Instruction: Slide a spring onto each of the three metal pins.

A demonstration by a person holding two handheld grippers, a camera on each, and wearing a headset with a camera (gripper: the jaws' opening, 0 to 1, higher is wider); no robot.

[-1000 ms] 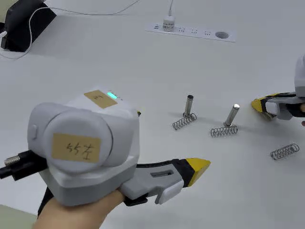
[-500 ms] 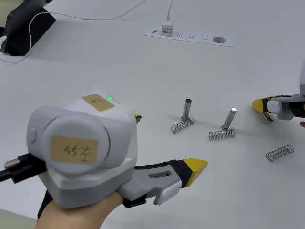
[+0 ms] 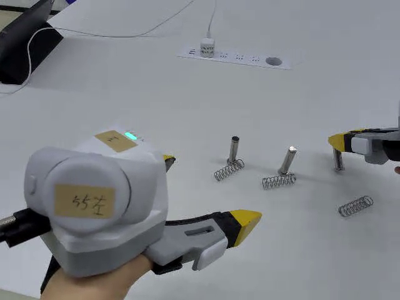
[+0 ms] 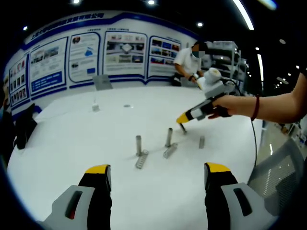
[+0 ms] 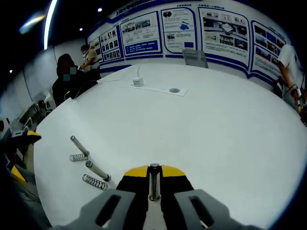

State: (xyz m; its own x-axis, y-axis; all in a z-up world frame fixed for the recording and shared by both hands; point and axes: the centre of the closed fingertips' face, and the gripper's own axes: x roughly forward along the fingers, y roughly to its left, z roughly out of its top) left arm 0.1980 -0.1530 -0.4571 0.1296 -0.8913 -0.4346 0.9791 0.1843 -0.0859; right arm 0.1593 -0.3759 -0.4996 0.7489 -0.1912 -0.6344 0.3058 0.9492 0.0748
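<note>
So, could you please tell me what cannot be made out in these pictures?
Head view: the right gripper is cut off by the right edge.
Head view: the left gripper hides most of its far tip behind its own body.
Right gripper view: the pin has its lower end hidden by the gripper.
Both gripper views: wall posters, text too small to read.

Head view looks down; gripper views, seemingly opposed, share the pins [image 3: 233, 149].
</note>
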